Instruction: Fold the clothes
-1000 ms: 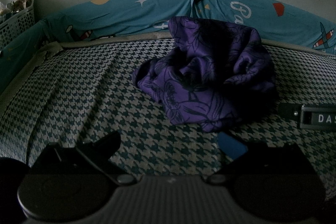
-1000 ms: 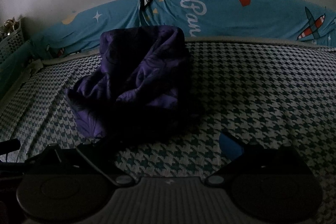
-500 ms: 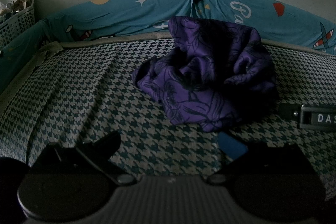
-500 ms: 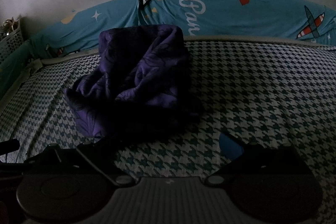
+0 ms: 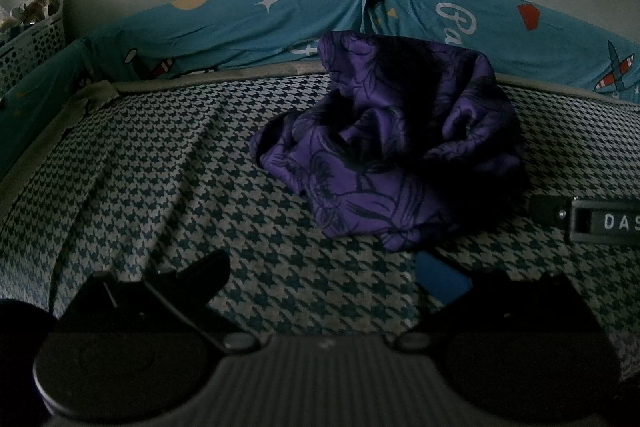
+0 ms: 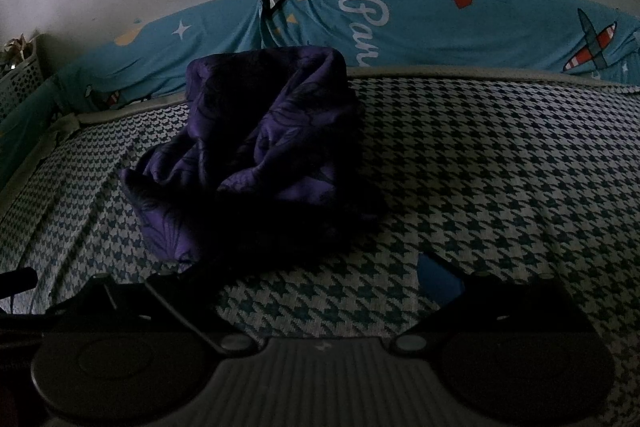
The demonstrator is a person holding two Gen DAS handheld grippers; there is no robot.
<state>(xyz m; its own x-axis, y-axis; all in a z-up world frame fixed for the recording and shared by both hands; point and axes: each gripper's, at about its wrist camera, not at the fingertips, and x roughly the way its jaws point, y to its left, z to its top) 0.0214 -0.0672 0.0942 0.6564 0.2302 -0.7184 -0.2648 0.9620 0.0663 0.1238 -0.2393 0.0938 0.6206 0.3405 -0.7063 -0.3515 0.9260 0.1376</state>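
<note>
Left wrist view: crumpled purple floral-print garment [image 5: 392, 147] heaped mid-bed, ahead and right; same place as a second ago.
Right wrist view: garment [image 6: 256, 163] ahead and left, slightly nearer than before, lower folds lost in shadow.
Left gripper [image 5: 324, 275]: released, fingers spread, empty, short of the cloth.
Right gripper [image 6: 316, 275]: released, empty, left finger dim against the cloth.
Surface: houndstooth bedcover [image 5: 160, 171], wrinkled.
Room: teal cartoon-print bumper [image 6: 440, 23], grey wall, white basket [image 5: 28, 43] cut off at left.
</note>
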